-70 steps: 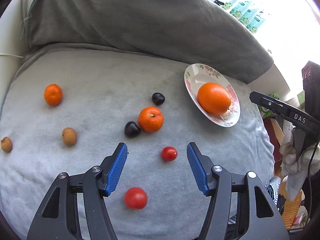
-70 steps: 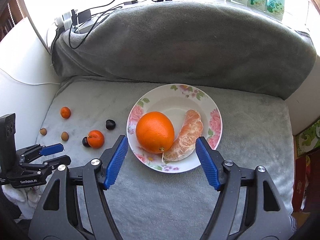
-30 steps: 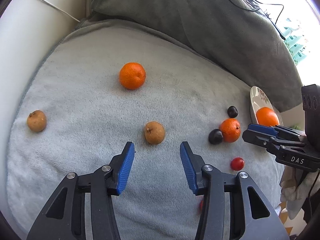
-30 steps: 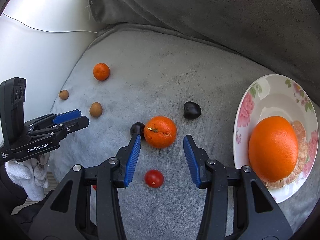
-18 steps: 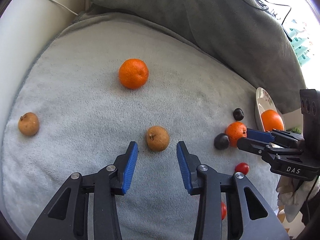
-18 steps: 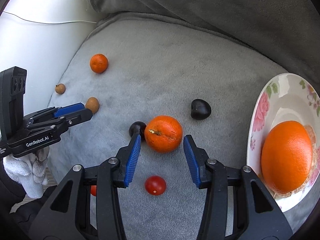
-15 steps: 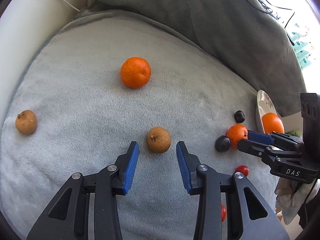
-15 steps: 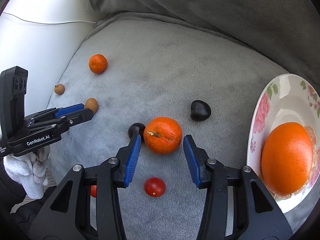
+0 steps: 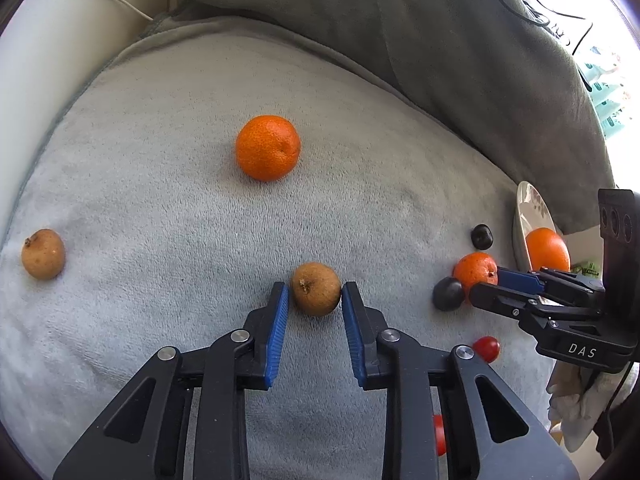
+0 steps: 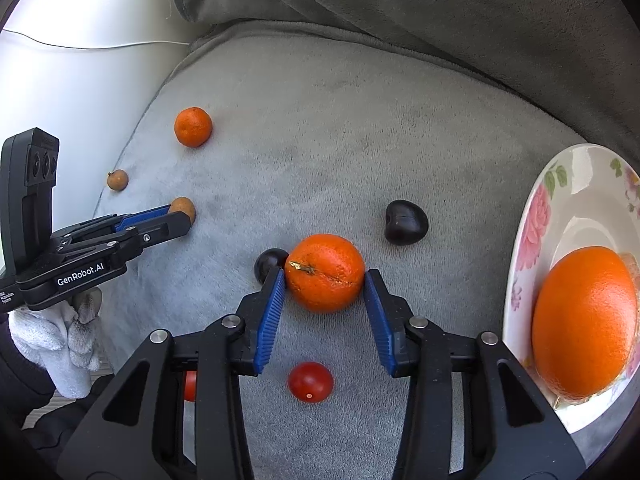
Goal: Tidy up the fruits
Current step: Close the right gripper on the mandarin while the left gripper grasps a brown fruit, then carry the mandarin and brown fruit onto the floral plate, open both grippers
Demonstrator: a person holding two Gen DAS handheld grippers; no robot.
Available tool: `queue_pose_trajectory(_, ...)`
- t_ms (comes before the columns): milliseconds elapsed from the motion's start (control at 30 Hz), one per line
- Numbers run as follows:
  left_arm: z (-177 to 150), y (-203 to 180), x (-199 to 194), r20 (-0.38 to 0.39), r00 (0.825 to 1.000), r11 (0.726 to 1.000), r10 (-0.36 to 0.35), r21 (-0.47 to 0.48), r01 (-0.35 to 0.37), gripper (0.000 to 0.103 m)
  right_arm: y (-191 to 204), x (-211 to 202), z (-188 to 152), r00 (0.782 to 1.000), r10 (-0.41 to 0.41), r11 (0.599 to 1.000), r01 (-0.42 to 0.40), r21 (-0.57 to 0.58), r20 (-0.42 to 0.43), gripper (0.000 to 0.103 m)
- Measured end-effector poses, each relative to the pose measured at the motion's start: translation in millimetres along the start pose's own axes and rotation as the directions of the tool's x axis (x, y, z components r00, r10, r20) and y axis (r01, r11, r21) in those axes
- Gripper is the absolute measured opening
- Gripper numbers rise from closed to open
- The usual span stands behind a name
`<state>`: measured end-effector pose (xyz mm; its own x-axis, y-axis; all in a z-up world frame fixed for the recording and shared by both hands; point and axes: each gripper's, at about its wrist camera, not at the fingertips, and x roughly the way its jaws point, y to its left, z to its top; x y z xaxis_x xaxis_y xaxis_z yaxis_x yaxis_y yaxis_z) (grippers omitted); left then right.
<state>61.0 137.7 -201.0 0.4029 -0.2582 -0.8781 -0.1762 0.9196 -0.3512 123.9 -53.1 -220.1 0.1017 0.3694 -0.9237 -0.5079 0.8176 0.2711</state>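
My left gripper [image 9: 314,292] is open with its blue pads on either side of a brown longan [image 9: 316,289] on the grey cushion [image 9: 160,160]. My right gripper [image 10: 324,276] is open around a mandarin [image 10: 325,273], with both pads at its sides. A floral plate [image 10: 532,224] at the right holds a big orange [image 10: 584,320]. A second mandarin [image 9: 267,147], another longan [image 9: 42,253], two dark plums [image 10: 405,222] [image 10: 269,261] and red cherry tomatoes [image 10: 310,381] lie scattered on the cushion.
A grey blanket [image 9: 400,32] covers the backrest behind the cushion. A white armrest [image 10: 80,80] with a thin cable borders the left side. A white-gloved hand [image 10: 60,336] holds the left gripper.
Both grippers have moved forward and down. The left pads now flank the brown longan and the right pads now flank the mandarin. Both jaws have narrowed.
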Motion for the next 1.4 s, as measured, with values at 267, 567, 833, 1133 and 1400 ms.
queue_pose_trajectory(267,1.0,-2.3,0.5,0.008,1.000,1.000,0.000,-0.001,0.000,0.023,-1.3,-3.4,-2.7,1.000,0.003,1.000,-0.003,0.007,0.018,0.040)
queue_pose_trajectory(567,-2.4,0.9,-11.2,0.027,1.000,1.000,-0.010,-0.005,0.011,0.023,-5.9,-19.3,-3.7,0.998,0.005,1.000,-0.006,0.022,0.057,0.040)
queue_pose_trajectory(833,1.3,1.5,-26.5,0.051,0.998,0.999,-0.039,0.013,0.039,0.023,-13.0,-43.8,-5.8,0.994,0.002,0.999,-0.008,0.048,0.113,0.040)
queue_pose_trajectory(1133,6.9,-16.2,-37.6,0.075,0.995,0.996,-0.069,0.058,0.065,0.023,-28.4,-81.9,-12.7,0.981,-0.015,0.995,-0.005,0.102,0.195,0.039)
queue_pose_trajectory(1400,16.6,-49.4,-43.5,0.086,0.988,0.985,-0.125,0.130,0.113,0.023,-52.5,-116.1,-23.2,0.964,-0.055,0.986,0.011,0.166,0.260,0.039)
